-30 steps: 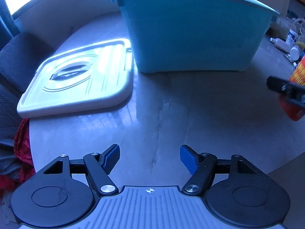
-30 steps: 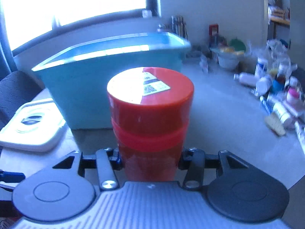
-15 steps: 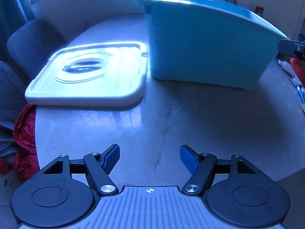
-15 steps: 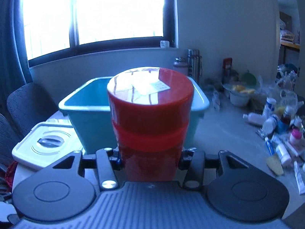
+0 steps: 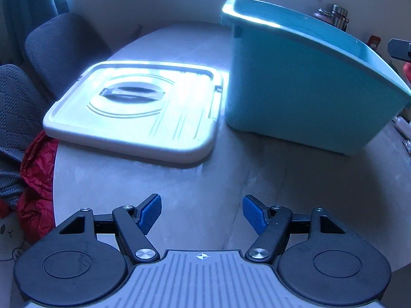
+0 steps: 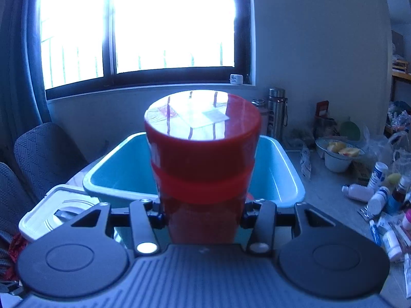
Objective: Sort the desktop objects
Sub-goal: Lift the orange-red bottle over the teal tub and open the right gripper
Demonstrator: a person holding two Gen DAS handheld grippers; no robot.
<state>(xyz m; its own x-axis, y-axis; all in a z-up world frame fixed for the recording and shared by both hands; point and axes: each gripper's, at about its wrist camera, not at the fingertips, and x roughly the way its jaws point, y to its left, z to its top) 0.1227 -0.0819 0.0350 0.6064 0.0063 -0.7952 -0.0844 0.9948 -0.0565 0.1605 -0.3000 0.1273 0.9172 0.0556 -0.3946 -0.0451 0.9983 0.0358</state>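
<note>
My right gripper (image 6: 203, 215) is shut on a red canister (image 6: 203, 154) with a glossy lid, held upright and raised in front of the open teal bin (image 6: 123, 172). The bin's inside shows behind the canister. In the left wrist view the teal bin (image 5: 308, 95) stands on the grey table at upper right, its white lid (image 5: 138, 110) lying flat beside it on the left. My left gripper (image 5: 202, 211) hangs open over bare tabletop with nothing between its blue pads. A sliver of the right gripper (image 5: 399, 50) shows at the far right edge.
Several bottles, tubes and tubs (image 6: 380, 200) crowd the table's right side, with a bowl (image 6: 336, 156) and steel flasks (image 6: 276, 110) behind. Grey chairs (image 5: 59, 48) and a red cloth (image 5: 36, 179) sit beyond the table's left edge. A window lies beyond the bin.
The right gripper has risen with the red canister, so the bin's inside now shows. The left gripper has shifted and rolled; bin and lid appear farther right.
</note>
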